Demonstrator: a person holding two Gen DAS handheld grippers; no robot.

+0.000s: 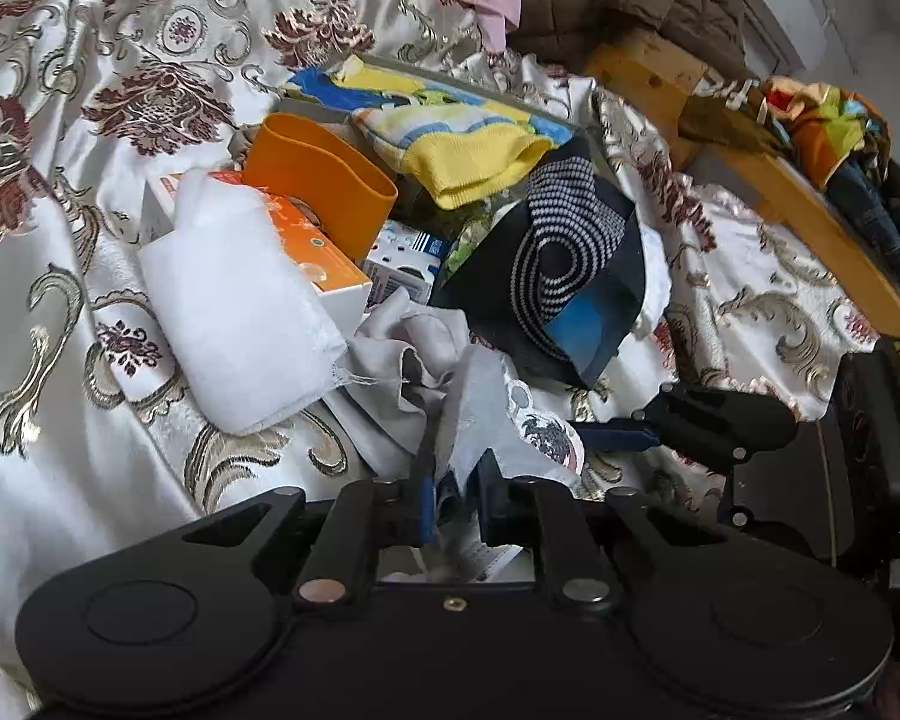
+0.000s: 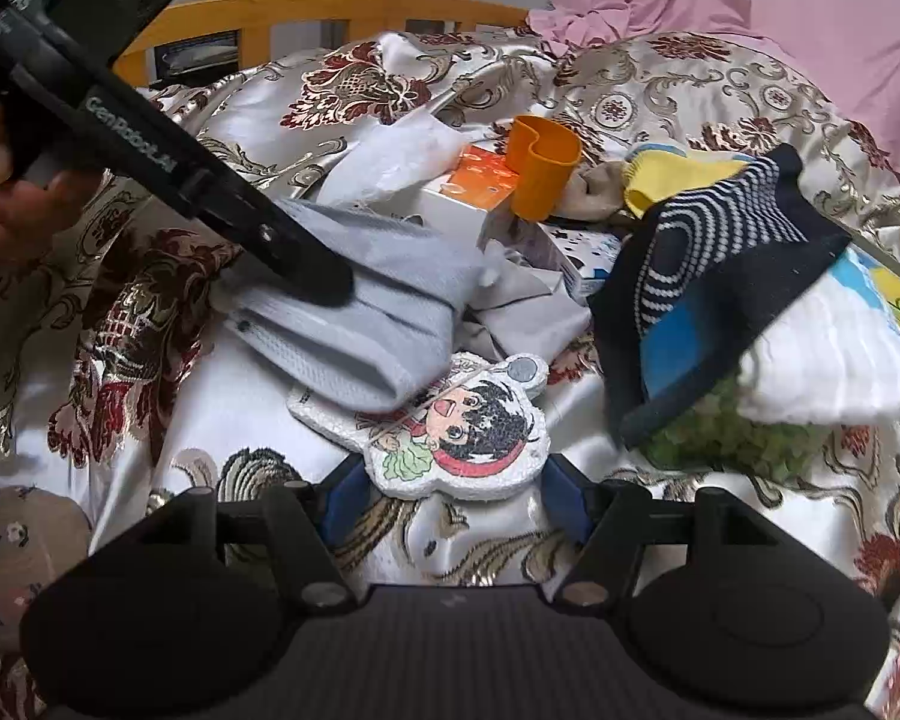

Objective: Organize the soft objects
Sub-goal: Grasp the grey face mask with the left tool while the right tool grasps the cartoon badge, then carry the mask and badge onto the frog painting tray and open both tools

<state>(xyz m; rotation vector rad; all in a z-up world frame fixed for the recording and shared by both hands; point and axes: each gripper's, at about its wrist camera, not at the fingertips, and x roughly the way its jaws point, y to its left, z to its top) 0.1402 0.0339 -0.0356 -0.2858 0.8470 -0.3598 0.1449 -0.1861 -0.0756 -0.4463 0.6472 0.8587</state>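
A grey sock (image 1: 450, 372) lies crumpled on the patterned bedspread (image 1: 90, 120). My left gripper (image 1: 456, 471) is shut on a fold of it, the blue pads close together. In the right wrist view the left gripper (image 2: 324, 279) reaches in from the upper left onto the same grey sock (image 2: 378, 324). A flat cartoon-figure pad (image 2: 468, 426) lies between the fingers of my right gripper (image 2: 456, 483), with the pads against its two sides. The right gripper (image 1: 618, 435) also shows at the lower right of the left wrist view.
A navy dotted sock (image 1: 570, 264) stands bunched mid-bed, with a yellow striped sock (image 1: 468, 150) behind it. An orange cup (image 2: 540, 168), an orange-and-white box (image 1: 324, 264) and a white cloth (image 1: 240, 312) crowd the left. The wooden bed rail (image 1: 780, 192) runs along the right.
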